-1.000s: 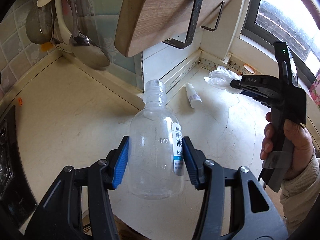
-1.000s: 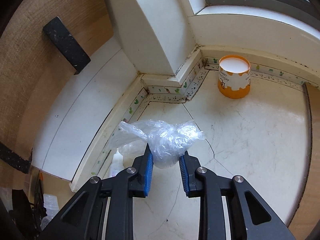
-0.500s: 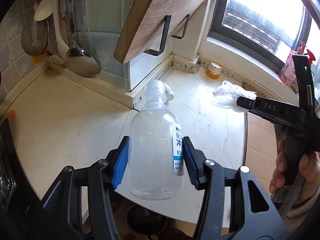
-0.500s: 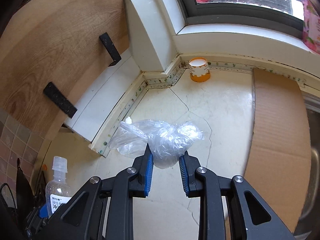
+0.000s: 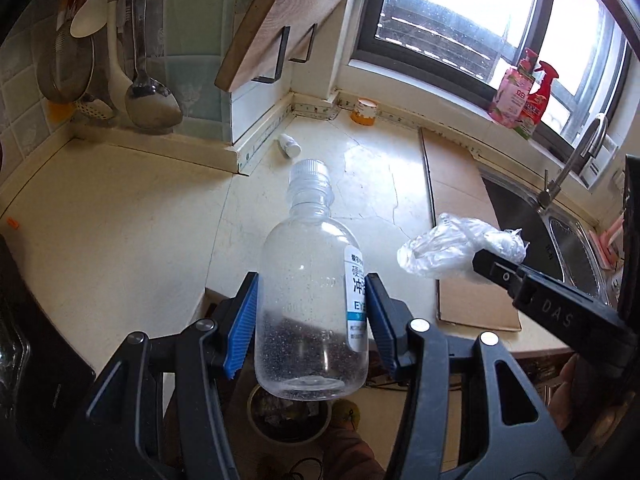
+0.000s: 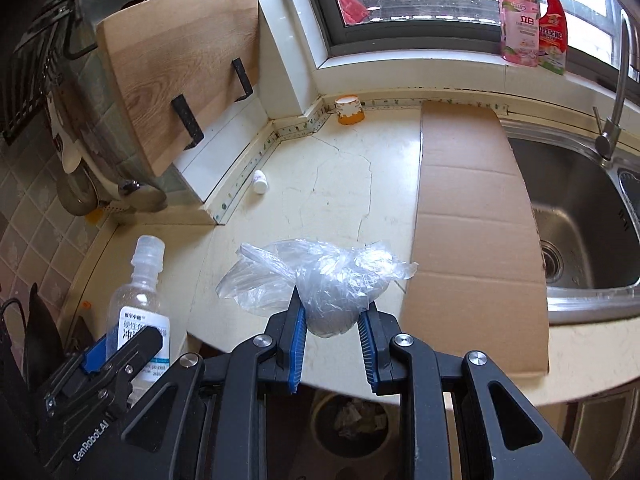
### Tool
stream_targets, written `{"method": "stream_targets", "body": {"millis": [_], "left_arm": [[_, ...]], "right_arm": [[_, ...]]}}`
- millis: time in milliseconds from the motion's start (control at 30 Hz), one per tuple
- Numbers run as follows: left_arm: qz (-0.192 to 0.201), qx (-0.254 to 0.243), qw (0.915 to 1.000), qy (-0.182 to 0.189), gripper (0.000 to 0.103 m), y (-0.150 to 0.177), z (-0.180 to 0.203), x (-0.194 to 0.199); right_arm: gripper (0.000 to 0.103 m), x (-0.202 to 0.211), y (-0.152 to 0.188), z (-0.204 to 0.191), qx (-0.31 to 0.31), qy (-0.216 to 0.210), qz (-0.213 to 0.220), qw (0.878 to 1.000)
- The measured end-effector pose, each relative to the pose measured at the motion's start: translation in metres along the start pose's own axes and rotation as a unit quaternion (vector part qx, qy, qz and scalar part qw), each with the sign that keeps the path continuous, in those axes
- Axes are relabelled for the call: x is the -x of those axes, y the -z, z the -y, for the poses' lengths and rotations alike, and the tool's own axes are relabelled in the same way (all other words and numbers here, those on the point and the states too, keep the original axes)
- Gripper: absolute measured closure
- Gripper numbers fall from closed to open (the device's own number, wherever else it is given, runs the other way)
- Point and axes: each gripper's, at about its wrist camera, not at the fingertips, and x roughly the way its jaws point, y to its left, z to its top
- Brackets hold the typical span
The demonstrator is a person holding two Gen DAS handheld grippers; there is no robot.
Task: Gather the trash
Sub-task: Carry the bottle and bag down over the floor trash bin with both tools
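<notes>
My left gripper (image 5: 310, 320) is shut on a clear plastic bottle (image 5: 308, 292) with a white label, held above the counter's front edge; the bottle also shows in the right wrist view (image 6: 140, 300). My right gripper (image 6: 332, 340) is shut on a crumpled clear plastic bag (image 6: 320, 280), which also shows in the left wrist view (image 5: 456, 250). Below both, past the counter edge, a round trash bin (image 6: 350, 420) holds crumpled waste; it also shows in the left wrist view (image 5: 288, 420). A small white bottle (image 6: 260, 181) lies on the counter by the wall.
An orange paper cup (image 6: 349, 110) stands in the back corner. A cardboard sheet (image 6: 472, 220) covers the counter beside the steel sink (image 6: 580, 208). A wooden cutting board (image 6: 180, 64) leans on the wall. Ladles (image 5: 148, 92) hang at left. Spray bottles (image 6: 536, 16) stand on the windowsill.
Both grippers have pulled back from the back corner toward the counter's front edge with their loads. The trash bin below has come into view.
</notes>
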Motion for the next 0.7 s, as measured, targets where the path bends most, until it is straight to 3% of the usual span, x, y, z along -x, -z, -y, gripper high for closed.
{"method": "stream_targets", "body": {"millis": [167, 367, 533, 700], "left_arm": [[-0.022, -0.006, 0.9997, 0.009, 0.054, 0.026, 0.004, 0.003], [-0.059, 0.000, 0.9983, 0.004, 0.054, 0.064, 0.000, -0.007], [-0.098, 0.013, 0.9951, -0.010, 0.054, 0.114, -0.010, -0.030], [-0.140, 0.026, 0.9896, -0.019, 0.054, 0.174, -0.021, -0.070]], "right_arm": [[0.079, 0.024, 0.052, -0.003, 0.013, 0.010, -0.022, 1.000], [0.079, 0.020, 0.101, -0.006, 0.047, 0.009, -0.058, 0.997], [0.079, -0.010, 0.143, 0.000, 0.061, -0.006, -0.104, 0.993], [0.079, -0.067, 0.193, 0.016, 0.067, -0.010, -0.155, 0.986]]}}
